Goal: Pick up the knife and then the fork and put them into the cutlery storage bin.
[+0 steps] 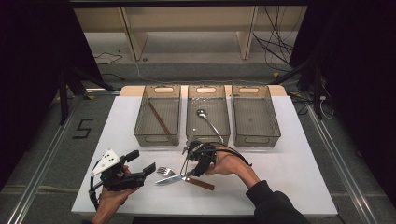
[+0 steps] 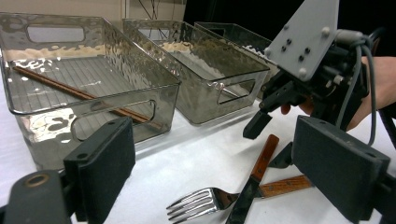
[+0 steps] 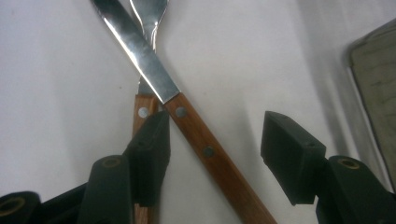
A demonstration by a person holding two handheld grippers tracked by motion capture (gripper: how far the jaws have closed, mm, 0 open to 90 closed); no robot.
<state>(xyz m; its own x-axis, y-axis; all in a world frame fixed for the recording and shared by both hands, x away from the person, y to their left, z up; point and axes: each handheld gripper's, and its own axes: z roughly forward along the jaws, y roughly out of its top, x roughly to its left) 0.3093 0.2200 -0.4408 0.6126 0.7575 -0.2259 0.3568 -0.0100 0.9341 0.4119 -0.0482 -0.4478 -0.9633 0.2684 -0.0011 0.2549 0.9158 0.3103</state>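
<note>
A knife [image 1: 167, 179] and a fork [image 1: 164, 171], both with wooden handles, lie crossed on the white table [image 1: 289, 172]. My right gripper [image 1: 187, 173] hovers low over the crossing, open. In the right gripper view the knife handle [image 3: 201, 144] runs between the jaws of that gripper [image 3: 215, 135], and the fork handle [image 3: 140, 112] lies under the left jaw. My left gripper [image 1: 142, 162] is open and empty, just left of the fork tines. The left gripper view shows the fork [image 2: 201, 203], the knife [image 2: 254, 179] and the right gripper [image 2: 266, 119] beyond the left gripper [image 2: 215, 140].
Three clear bins stand in a row at the back. The left bin [image 1: 140, 116] holds a brown chopstick [image 1: 159, 118], the middle bin [image 1: 190, 116] a metal spoon [image 1: 208, 120], and the right bin [image 1: 275, 122] holds nothing. Bare table lies to the right.
</note>
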